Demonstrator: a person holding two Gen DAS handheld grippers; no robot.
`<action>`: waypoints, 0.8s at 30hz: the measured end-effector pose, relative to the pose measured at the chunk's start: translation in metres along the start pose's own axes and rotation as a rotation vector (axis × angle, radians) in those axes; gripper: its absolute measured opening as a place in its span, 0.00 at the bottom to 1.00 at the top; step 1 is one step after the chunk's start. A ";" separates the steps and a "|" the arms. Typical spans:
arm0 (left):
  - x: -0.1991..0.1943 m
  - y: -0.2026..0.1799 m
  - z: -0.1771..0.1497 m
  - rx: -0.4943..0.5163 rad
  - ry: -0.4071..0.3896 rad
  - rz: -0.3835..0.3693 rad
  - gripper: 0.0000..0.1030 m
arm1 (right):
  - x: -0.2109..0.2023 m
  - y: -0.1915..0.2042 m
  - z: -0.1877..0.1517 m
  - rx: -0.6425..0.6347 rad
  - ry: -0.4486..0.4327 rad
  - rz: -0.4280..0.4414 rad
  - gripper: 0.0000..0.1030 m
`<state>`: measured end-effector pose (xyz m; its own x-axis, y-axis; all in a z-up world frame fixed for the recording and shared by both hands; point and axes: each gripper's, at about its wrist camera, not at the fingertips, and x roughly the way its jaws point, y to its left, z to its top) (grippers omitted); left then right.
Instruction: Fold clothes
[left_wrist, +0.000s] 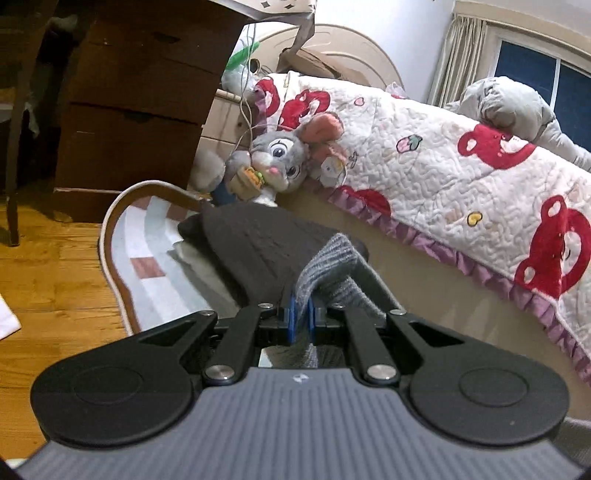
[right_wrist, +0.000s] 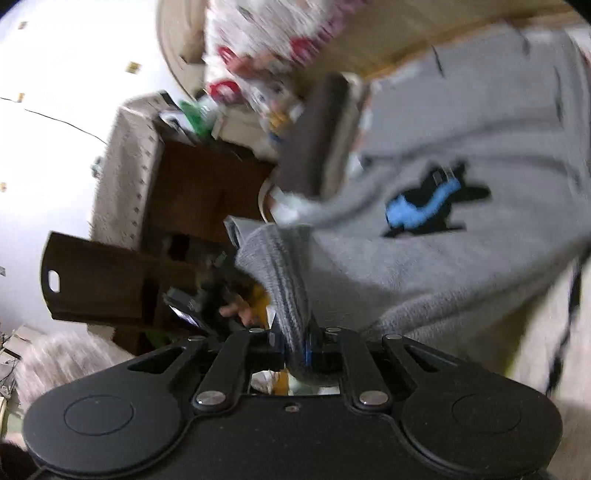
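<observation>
Clamping one grey sweater (right_wrist: 461, 155): left tongs (left_wrist: 301, 317) closed; right tongs (right_wrist: 300, 343) closed.

Black left gripper (left_wrist: 301, 319) and right gripper (right_wrist: 297, 349), blue pads, silver screws, ribbed grey housing

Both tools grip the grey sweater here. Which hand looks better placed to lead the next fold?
Probably the right. The right tool pinches a ribbed edge with the grey sweater spread wide ahead of it. The left tool holds only a ribbed corner, close to the quilt.
</observation>
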<state>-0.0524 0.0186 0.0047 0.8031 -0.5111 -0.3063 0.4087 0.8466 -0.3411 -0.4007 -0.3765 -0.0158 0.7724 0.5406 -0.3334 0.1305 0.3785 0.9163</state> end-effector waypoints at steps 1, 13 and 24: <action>-0.001 0.003 0.000 -0.009 -0.004 0.002 0.06 | 0.004 -0.002 -0.005 0.007 0.020 0.005 0.12; -0.005 0.017 -0.005 0.000 0.010 0.062 0.06 | 0.039 -0.003 -0.034 0.037 0.202 0.077 0.12; 0.007 0.015 -0.028 0.135 0.078 0.115 0.06 | 0.039 -0.004 -0.011 -0.048 0.112 0.028 0.12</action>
<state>-0.0533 0.0232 -0.0276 0.8137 -0.4157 -0.4063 0.3753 0.9095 -0.1790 -0.3778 -0.3492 -0.0350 0.7005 0.6311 -0.3332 0.0782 0.3963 0.9148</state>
